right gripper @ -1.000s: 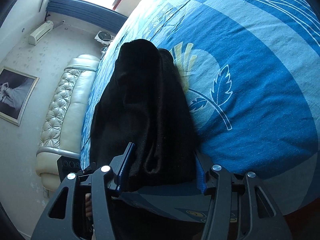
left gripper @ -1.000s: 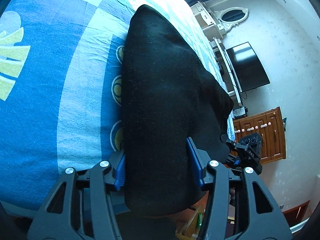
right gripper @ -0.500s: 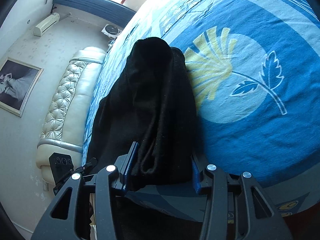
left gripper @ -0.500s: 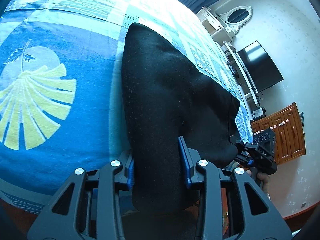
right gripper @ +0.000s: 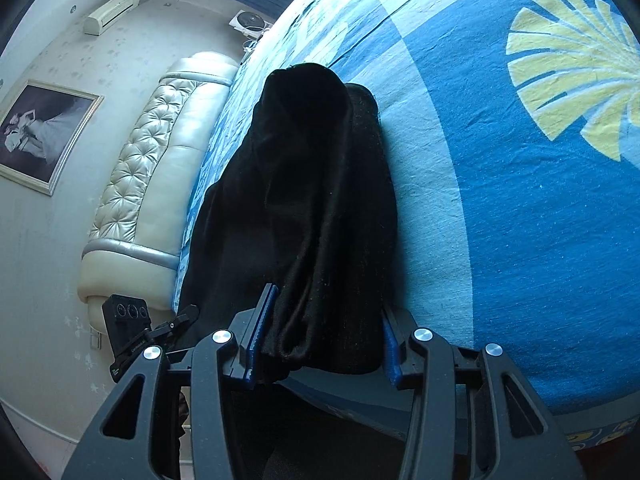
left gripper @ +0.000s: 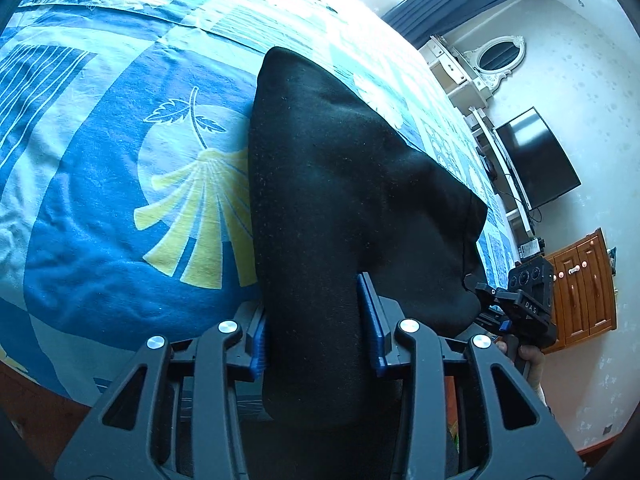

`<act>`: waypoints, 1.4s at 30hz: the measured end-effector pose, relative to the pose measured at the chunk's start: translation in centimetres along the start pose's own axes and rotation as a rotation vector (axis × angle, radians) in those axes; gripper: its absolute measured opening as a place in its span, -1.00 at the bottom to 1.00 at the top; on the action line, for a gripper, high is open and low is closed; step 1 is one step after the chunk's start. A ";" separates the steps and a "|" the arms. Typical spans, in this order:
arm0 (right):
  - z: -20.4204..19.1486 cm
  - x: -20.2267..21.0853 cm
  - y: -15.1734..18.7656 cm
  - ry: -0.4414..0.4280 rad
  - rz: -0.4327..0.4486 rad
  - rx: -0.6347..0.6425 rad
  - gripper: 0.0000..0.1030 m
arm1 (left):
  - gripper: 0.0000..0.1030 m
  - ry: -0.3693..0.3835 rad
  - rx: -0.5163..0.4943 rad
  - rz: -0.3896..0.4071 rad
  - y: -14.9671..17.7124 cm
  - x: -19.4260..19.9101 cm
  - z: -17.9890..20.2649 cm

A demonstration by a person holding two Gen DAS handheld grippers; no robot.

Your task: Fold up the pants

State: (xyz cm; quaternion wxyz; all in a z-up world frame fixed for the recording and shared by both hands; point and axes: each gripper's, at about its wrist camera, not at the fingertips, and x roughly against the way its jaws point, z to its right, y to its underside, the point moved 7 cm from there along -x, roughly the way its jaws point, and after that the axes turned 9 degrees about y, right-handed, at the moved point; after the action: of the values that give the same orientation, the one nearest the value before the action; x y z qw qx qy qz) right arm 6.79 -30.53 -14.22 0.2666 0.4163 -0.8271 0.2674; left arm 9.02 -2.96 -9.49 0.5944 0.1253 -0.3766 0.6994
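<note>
Black pants (left gripper: 340, 180) lie lengthwise on the blue patterned bedsheet (left gripper: 100, 240), their near end lifted off the bed's edge. My left gripper (left gripper: 316, 336) grips that end with fabric between its blue pads; its jaws are opening slightly, though the pads still press the cloth. In the right wrist view the pants (right gripper: 312, 200) hang in loose folds, and my right gripper (right gripper: 324, 344) is shut on the other corner of the same end. Each gripper shows in the other's view: the right gripper (left gripper: 520, 308) at the pants' right edge, the left gripper (right gripper: 132, 332) at lower left.
A tufted cream headboard (right gripper: 152, 180) bounds the bed on one side. On the opposite wall are a dark TV (left gripper: 538, 160), a wooden cabinet (left gripper: 584, 288) and a white oval mirror (left gripper: 500, 56). A hand (left gripper: 528, 360) holds the right gripper's handle. The bedsheet (right gripper: 540, 240) stretches wide beside the pants.
Both grippers have carried the pants' end sideways across the bed; the yellow fan motif has slid into view beside the pants. The left jaws have narrowed on the fabric.
</note>
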 end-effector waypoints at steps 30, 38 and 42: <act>1.1 0.1 -8.3 -0.070 0.082 -0.062 0.45 | 0.69 0.084 -0.007 0.051 -6.9 0.2 -2.8; 0.2 -2.2 -9.8 -0.095 0.039 -0.022 0.45 | 0.74 0.091 0.031 0.013 -10.0 -4.0 -4.6; 0.1 -3.2 -9.6 -0.054 0.024 0.010 0.05 | 0.40 0.130 0.026 0.010 -10.6 -4.7 -4.2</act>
State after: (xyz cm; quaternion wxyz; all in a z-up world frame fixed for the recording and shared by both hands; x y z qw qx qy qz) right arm 16.37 -33.74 -14.24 0.2387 0.4150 -0.8375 0.2635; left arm 21.17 -3.44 -11.32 0.6123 0.0855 -0.3287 0.7140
